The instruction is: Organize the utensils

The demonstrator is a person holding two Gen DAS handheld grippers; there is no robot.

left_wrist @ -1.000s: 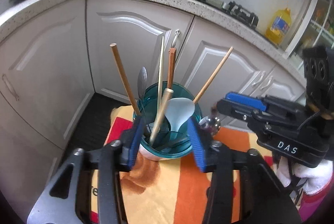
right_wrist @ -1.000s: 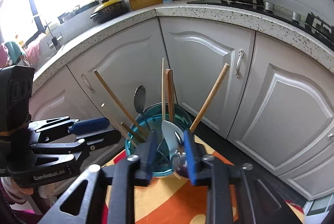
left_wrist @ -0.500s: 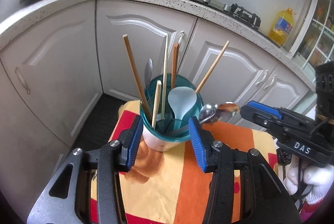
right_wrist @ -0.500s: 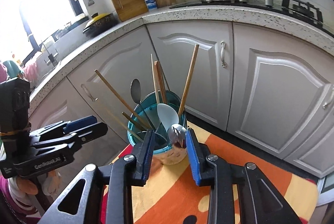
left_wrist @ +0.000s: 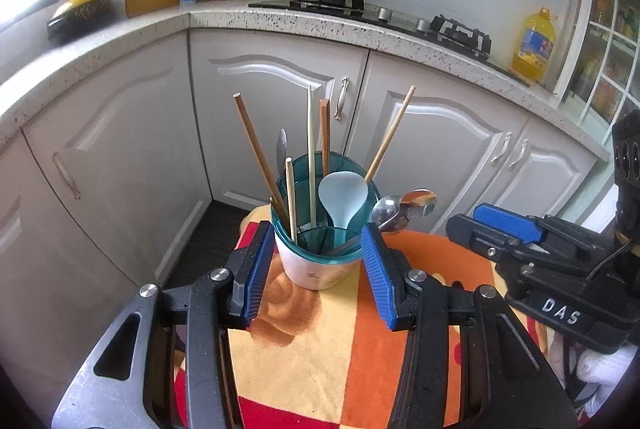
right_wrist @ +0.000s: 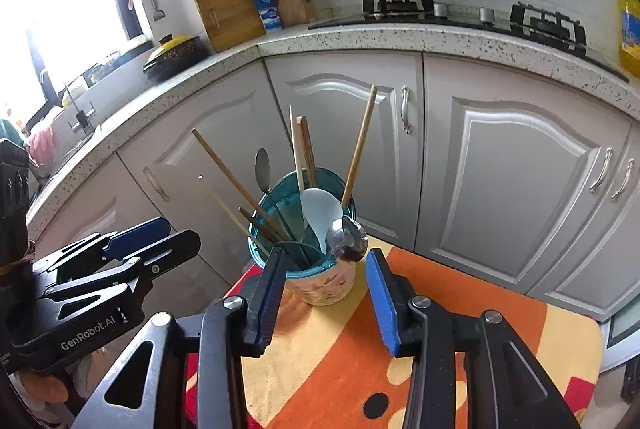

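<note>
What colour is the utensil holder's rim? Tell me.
Translucent teal; the utensil holder is white below. It shows best in the left wrist view.

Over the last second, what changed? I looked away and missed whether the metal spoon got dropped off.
The right gripper, whose pads flanked the metal spoon a second ago, has drawn back, jaws opening and empty; the spoon now leans in the utensil holder. The left gripper also retreated, empty. Chopsticks and the pale scoop kept their places.
</note>
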